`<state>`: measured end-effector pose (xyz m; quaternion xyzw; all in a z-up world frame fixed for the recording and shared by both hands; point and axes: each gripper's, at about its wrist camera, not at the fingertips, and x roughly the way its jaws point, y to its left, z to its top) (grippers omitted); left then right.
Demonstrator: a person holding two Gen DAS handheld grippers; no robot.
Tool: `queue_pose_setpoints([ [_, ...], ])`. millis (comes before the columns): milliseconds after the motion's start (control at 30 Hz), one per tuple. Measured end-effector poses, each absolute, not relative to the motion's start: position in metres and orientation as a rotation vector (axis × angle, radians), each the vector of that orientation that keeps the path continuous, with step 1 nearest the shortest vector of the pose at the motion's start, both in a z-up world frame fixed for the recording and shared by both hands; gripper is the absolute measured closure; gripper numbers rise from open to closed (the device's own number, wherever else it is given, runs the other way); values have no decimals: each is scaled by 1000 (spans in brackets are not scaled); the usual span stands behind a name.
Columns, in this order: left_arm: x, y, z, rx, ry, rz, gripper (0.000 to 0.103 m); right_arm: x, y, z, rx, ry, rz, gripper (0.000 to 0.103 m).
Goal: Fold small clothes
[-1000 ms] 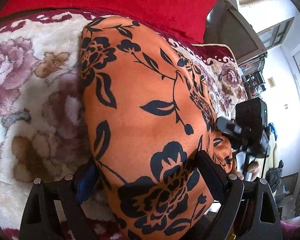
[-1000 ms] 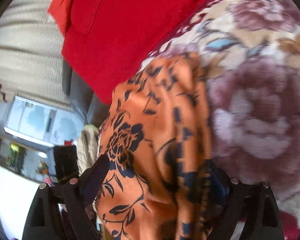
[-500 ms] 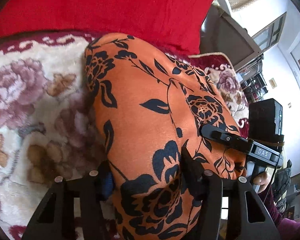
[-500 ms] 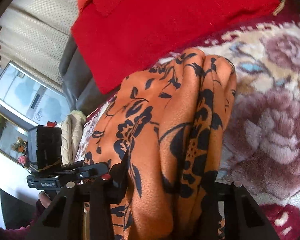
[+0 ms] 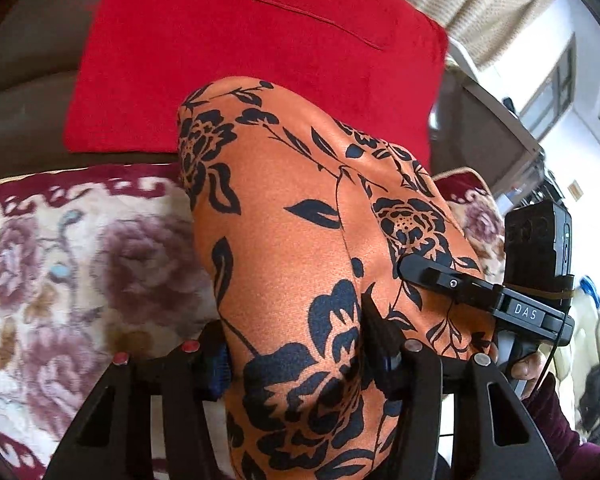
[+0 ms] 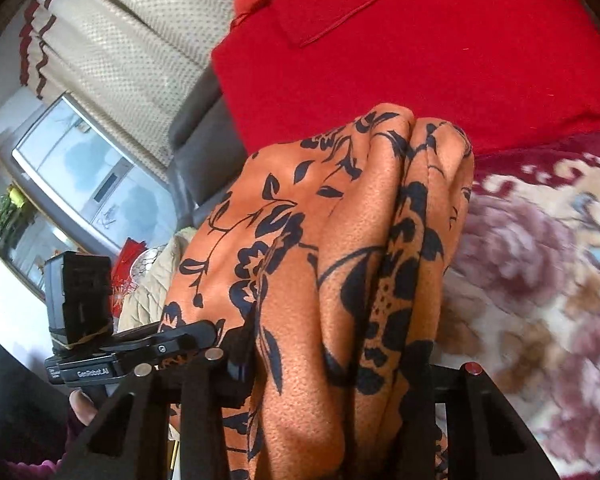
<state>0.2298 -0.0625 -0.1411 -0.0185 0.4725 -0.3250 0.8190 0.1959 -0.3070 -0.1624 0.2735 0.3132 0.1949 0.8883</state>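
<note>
Lifted orange garment [image 5: 292,248] now fronts red cushion [image 5: 240,48].

Left gripper [image 5: 296,364] and right gripper [image 6: 336,364], jaws clamped, both angled downward.

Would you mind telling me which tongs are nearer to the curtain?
Right. The right tongs grip the orange cloth on the curtain side; the left tongs grip its far side.
</note>
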Motion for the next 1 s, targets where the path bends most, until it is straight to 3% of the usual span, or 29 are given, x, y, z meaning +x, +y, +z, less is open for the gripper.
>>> queue_pose_setpoints([
  [233,243,-47,-199,-74,1139,-594,44,232,-280,-202,563,754,421,58],
  [367,249,-42,-243,-83,1238,-513,31,243,-275,-249,560,886,379,53],
  [500,240,-36,-223,-39,1182,-489,31,234,-274,-240,535,878,336,45],
  [700,211,-42,-178,77,983,-427,30,196,-292,-188,388,709,196,46],
  [833,201,-61,-187,150,972,-401,24,177,-280,-158,299,579,224,51],
  [1000,208,-60,-224,204,1088,-344,22,215,-264,-202,313,793,243,55],
])
